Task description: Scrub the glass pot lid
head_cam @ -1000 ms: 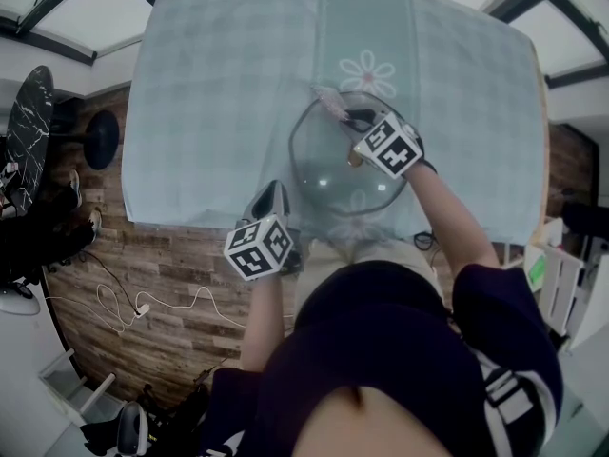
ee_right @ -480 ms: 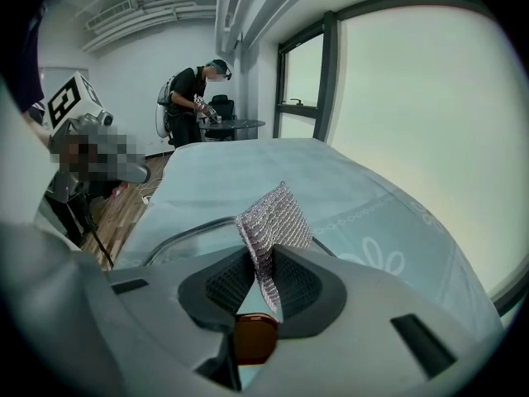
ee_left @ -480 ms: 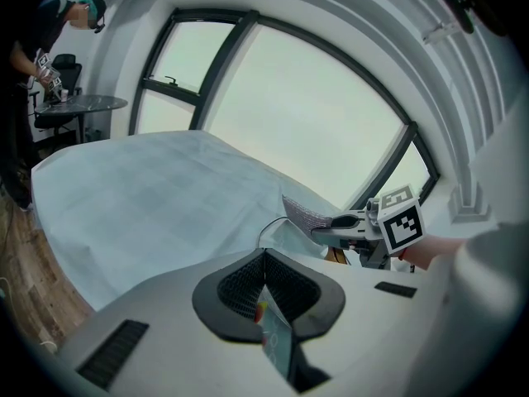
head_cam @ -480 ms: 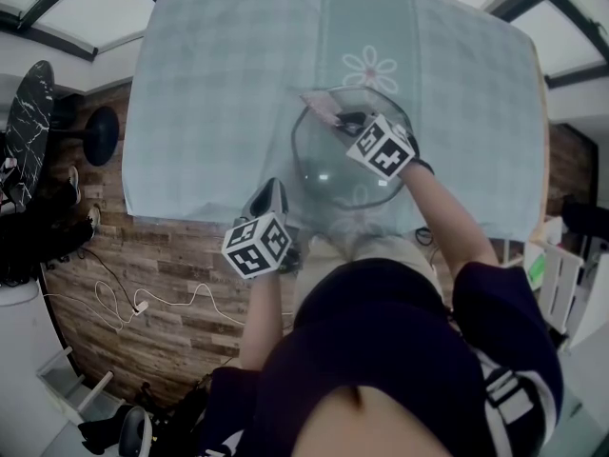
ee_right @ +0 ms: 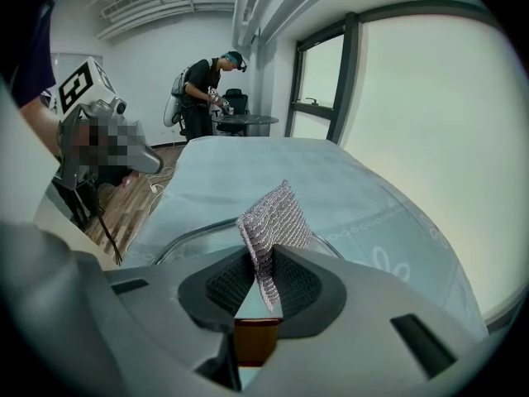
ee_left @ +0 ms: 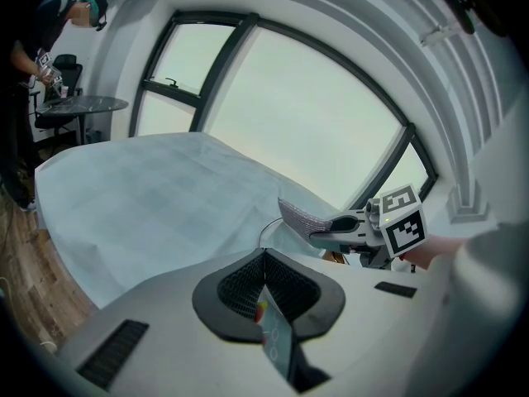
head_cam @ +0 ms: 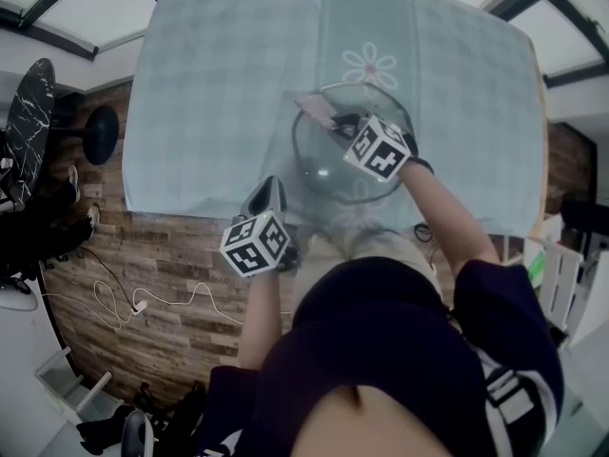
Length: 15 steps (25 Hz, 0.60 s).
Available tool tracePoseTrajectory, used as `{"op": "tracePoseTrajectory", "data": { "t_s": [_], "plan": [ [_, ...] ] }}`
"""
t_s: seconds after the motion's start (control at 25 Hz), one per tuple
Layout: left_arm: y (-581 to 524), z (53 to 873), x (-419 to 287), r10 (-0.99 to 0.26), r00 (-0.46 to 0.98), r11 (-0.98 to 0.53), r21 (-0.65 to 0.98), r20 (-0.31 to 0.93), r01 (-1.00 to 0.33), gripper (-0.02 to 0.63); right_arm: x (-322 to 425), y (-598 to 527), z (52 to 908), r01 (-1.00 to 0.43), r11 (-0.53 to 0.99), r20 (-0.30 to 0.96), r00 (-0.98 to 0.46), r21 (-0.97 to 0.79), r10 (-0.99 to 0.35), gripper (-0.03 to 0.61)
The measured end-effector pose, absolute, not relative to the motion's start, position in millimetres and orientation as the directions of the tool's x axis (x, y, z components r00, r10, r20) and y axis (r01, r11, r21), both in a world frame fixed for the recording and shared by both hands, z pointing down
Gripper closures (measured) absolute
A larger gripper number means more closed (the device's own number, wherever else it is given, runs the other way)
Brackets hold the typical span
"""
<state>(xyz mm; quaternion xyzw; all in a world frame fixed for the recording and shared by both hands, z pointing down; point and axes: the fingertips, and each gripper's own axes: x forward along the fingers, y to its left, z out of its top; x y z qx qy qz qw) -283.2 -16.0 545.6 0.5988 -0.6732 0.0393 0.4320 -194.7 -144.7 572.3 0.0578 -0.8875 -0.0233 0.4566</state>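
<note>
The glass pot lid (head_cam: 333,165) lies on the pale blue checked tablecloth (head_cam: 219,93), near the table's front edge. My right gripper (head_cam: 335,120) is over the lid's far left part, shut on a grey knitted scrub cloth (head_cam: 316,106). The cloth (ee_right: 274,217) sticks up from between the jaws, and the lid's rim (ee_right: 186,236) curves below it. My left gripper (head_cam: 276,190) is at the lid's near left rim. Its jaws (ee_left: 264,259) are shut on a thin glassy edge, which looks like the lid's rim (ee_left: 266,228).
The table's front edge runs just behind the left gripper. A wooden floor with a white cable (head_cam: 143,303) lies below it. A black round table (head_cam: 29,131) and a stool (head_cam: 100,139) stand at the left. A person (ee_right: 205,85) stands far off.
The right gripper has slid a little leftward across the lid with the cloth and rolled slightly. The left gripper and the lid have stayed put.
</note>
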Motion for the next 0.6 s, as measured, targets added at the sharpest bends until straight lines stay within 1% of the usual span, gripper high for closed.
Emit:
{"op": "tracePoseTrajectory", "data": {
  "t_s": [0.28, 0.6],
  "plan": [
    [-6, 544, -284, -0.773, 0.084, 0.284, 0.461, 0.628, -0.841, 0.612, -198, -130, 576, 0.008, 0.979, 0.821, -0.546, 0.203, -0.166, 0.503],
    [2, 542, -282, -0.776, 0.081, 0.287, 0.465, 0.625, -0.838, 0.612, -198, -114, 576, 0.022, 0.979, 0.817, -0.555, 0.202, -0.156, 0.503]
  ]
}}
